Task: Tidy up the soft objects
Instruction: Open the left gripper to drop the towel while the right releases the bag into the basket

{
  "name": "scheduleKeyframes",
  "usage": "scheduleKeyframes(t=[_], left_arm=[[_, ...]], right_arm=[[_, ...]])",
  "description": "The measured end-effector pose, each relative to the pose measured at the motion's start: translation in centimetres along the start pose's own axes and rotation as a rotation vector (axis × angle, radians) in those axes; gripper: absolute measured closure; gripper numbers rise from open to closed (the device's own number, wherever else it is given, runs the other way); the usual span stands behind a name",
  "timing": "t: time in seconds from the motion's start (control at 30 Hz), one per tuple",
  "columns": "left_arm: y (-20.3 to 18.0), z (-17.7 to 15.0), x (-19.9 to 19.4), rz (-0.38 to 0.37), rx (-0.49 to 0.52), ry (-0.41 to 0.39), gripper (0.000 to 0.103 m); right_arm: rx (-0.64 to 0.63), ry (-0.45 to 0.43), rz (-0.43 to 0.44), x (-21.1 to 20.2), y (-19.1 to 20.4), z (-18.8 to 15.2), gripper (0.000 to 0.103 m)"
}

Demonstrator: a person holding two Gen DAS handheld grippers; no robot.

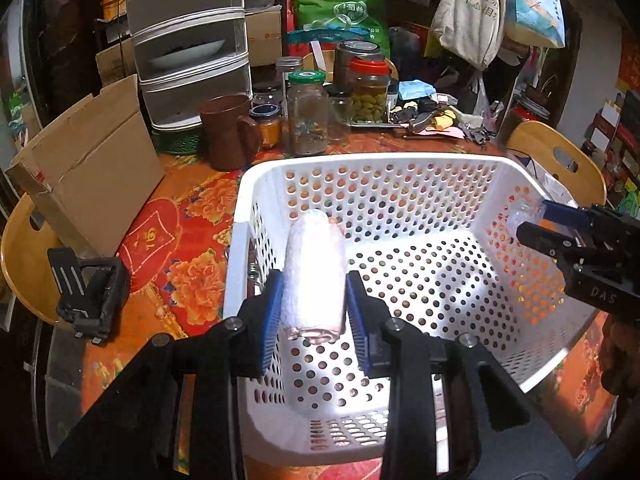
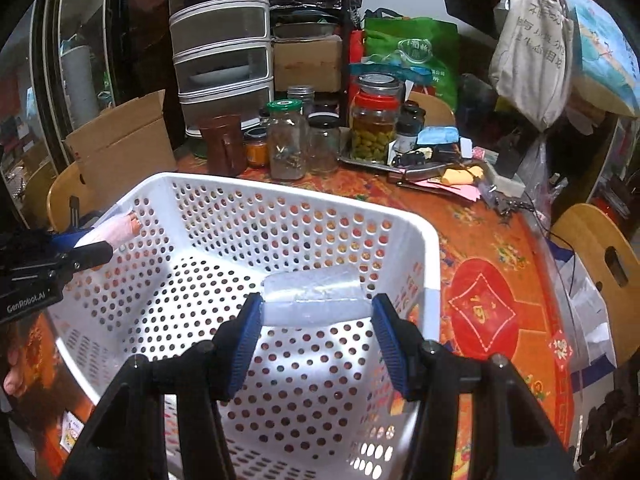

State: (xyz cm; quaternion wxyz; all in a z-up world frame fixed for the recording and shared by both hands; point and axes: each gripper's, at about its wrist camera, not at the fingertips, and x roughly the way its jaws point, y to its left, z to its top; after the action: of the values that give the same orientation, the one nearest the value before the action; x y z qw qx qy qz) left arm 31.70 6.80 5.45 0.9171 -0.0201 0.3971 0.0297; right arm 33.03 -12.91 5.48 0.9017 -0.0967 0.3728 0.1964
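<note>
The towel (image 1: 314, 276), rolled, is pinched between the left gripper's (image 1: 314, 312) fingers (image 1: 272, 312) above the white basket (image 1: 372, 162) on the table (image 2: 492, 240). The right gripper (image 2: 316, 320) clamps a clear soft pack (image 2: 316, 296) over the same basket. The step in hand looks like the drop-off: both loads hang inside the rim. Next, each should probably sink toward the perforated floor, then let go, kept apart so they lie side by side.
</note>
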Motion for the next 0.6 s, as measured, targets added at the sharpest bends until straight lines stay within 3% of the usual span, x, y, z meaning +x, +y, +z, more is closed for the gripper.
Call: scheduleKeyframes(t=[0.3, 0.6], left_arm=[[-1.1, -0.3, 1.0, 0.035, 0.011, 0.014, 0.074], [-0.9, -0.3, 1.1, 0.048, 0.0, 0.011, 0.074]], right_arm=[[-0.024, -0.028, -0.12, 0.4, 0.9, 0.0, 0.048], [-0.023, -0.012, -0.126, 1.0, 1.1, -0.1, 0.048]])
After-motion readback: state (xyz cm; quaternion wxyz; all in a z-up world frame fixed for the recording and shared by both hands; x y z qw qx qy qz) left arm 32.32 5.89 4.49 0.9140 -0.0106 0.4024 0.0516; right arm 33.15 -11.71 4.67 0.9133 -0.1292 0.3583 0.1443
